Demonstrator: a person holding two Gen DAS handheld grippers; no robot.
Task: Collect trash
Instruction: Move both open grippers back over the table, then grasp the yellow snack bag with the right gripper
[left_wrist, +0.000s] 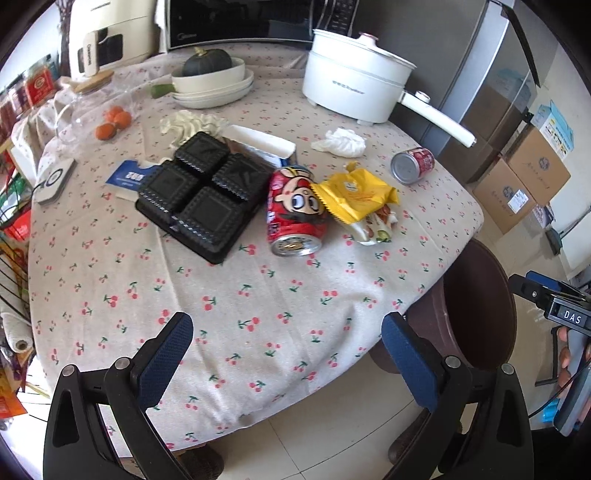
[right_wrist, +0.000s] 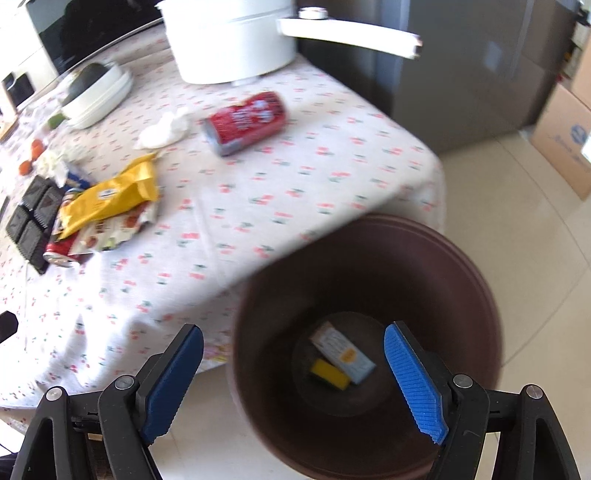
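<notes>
A red cartoon can (left_wrist: 295, 210) lies on the cherry-print tablecloth (left_wrist: 221, 295) beside a yellow wrapper (left_wrist: 354, 195), a black plastic tray (left_wrist: 201, 194), a second red can (left_wrist: 413, 165) and crumpled tissues (left_wrist: 340, 142). My left gripper (left_wrist: 286, 345) is open and empty over the table's near edge. My right gripper (right_wrist: 293, 363) is open and empty above the brown bin (right_wrist: 369, 240), which holds a small box (right_wrist: 341, 350) and a yellow item (right_wrist: 328, 373). The second can (right_wrist: 245, 122) and the yellow wrapper (right_wrist: 110, 195) also show in the right wrist view.
A white electric pot (left_wrist: 354, 88) with a long handle, stacked bowls with a squash (left_wrist: 210, 79), small oranges (left_wrist: 114, 122) and a jar stand at the table's back. Cardboard boxes (left_wrist: 517, 184) and a fridge are to the right. The floor is tiled.
</notes>
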